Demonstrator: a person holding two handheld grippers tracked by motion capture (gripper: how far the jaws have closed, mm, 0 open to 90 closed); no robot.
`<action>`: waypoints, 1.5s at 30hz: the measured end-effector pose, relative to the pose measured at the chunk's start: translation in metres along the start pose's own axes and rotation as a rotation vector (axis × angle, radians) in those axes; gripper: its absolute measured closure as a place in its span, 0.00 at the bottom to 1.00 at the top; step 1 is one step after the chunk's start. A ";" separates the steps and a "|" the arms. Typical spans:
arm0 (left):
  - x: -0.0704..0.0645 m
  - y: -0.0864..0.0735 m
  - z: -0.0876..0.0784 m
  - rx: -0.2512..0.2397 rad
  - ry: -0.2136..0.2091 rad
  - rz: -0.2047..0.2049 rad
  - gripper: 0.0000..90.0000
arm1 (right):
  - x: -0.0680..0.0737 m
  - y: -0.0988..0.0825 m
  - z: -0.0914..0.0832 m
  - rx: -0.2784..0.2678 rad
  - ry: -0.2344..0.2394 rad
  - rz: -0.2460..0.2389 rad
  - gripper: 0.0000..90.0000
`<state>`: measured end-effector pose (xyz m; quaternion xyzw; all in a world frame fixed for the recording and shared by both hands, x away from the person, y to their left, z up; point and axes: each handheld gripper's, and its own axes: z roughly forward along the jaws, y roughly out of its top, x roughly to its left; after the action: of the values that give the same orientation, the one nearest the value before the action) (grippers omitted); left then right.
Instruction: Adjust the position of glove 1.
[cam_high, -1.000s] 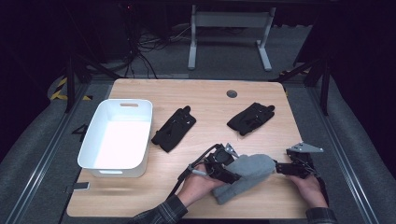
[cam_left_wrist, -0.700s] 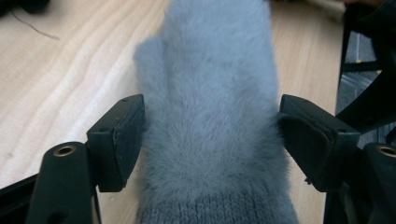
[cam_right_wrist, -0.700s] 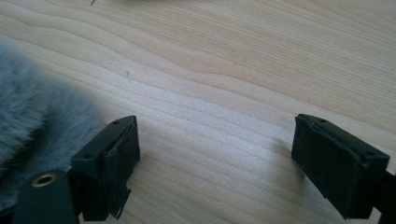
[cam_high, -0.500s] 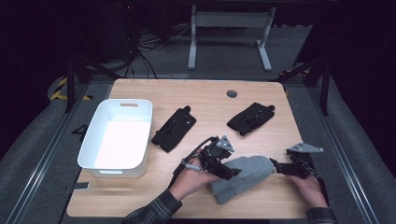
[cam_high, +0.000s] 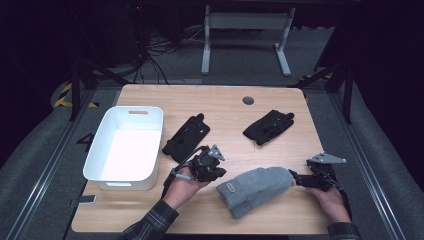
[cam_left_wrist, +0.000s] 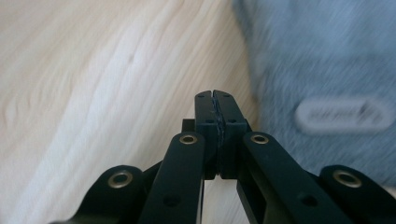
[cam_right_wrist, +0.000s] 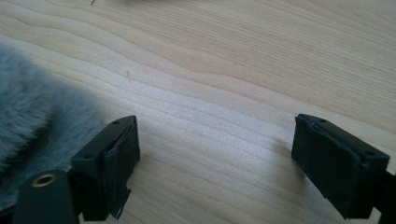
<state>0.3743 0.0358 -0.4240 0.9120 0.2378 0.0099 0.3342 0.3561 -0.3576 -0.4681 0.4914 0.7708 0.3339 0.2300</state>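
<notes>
the grey glove (cam_high: 257, 189) lies flat near the front edge of the wooden table (cam_high: 225, 107), between the 2 grippers. the left gripper (cam_high: 216, 173) sits just off the glove's cuff end; its jaws have just been closing and now meet with nothing between them, the glove's oval label (cam_left_wrist: 343, 115) blurred beside them in the left gripper view. the right gripper (cam_high: 296, 178) is at the glove's fingertip end, jaws spread wide over bare wood, the fuzzy edge seemingly just beside 1 pad (cam_right_wrist: 116, 156). counted: 1 grey glove, 2 black gloves (cam_high: 186, 136) (cam_high: 268, 126), 1 white bin (cam_high: 125, 146).
</notes>
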 end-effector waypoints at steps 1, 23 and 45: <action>0.001 -0.004 0.001 0.007 -0.005 -0.004 1.00 | 0.000 0.000 0.000 0.001 -0.001 0.000 0.18; -0.001 -0.023 0.006 0.006 -0.049 -0.014 1.00 | 0.069 0.015 -0.063 -0.058 0.446 -0.175 1.00; -0.007 -0.018 0.004 -0.032 -0.119 -0.016 1.00 | 0.148 0.029 -0.027 0.013 0.753 -0.342 1.00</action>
<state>0.3608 0.0422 -0.4367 0.9036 0.2246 -0.0435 0.3623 0.2938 -0.2221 -0.4324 0.2011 0.8738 0.4422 -0.0191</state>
